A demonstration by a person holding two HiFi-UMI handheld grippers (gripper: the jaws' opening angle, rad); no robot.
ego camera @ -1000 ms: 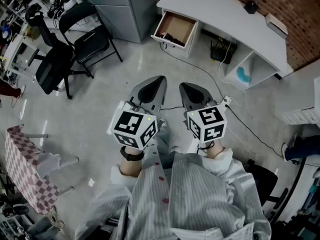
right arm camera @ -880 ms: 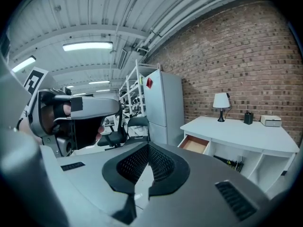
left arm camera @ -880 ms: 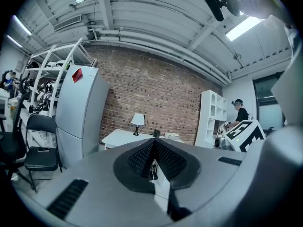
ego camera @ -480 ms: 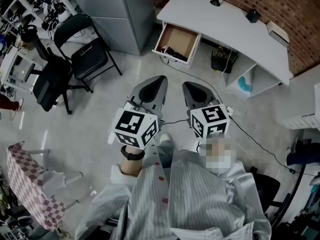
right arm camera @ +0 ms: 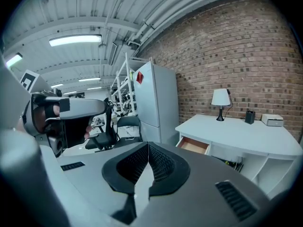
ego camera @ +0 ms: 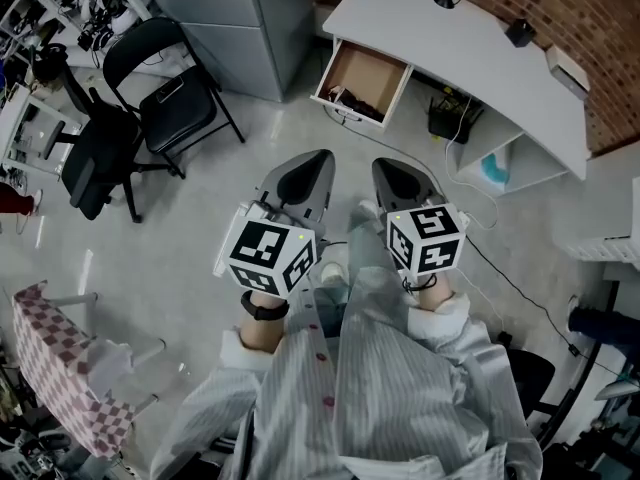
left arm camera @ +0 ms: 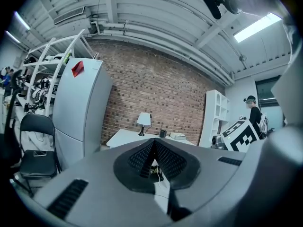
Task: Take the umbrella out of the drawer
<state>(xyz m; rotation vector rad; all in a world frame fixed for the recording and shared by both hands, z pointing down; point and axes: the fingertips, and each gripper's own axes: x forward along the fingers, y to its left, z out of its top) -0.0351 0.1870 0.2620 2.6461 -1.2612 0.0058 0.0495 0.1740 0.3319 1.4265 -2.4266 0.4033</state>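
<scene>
Over the last second the person had stepped toward the desk (ego camera: pixel 470 48). In the head view the open drawer (ego camera: pixel 372 68) now sat nearer to both sets of jaws, though still well apart from them. It lay straight ahead, between the lines along which the 2 grippers pointed.

The left gripper (ego camera: pixel 319 160) had its jaws pressed together with nothing between them, and the right gripper (ego camera: pixel 386 170) was likewise closed and empty, as both had been a second before. This looked like the approach only. The reach had not started, and a gripper would have to spread its jaws before any grasp.

The umbrella (ego camera: pixel 350 100) was probably the dark bundle lying along the drawer's near edge, ahead of the jaws. The rest of the drawer floor showed bare brown. The bundle was too small to make out its handle, strap or shape.
</scene>
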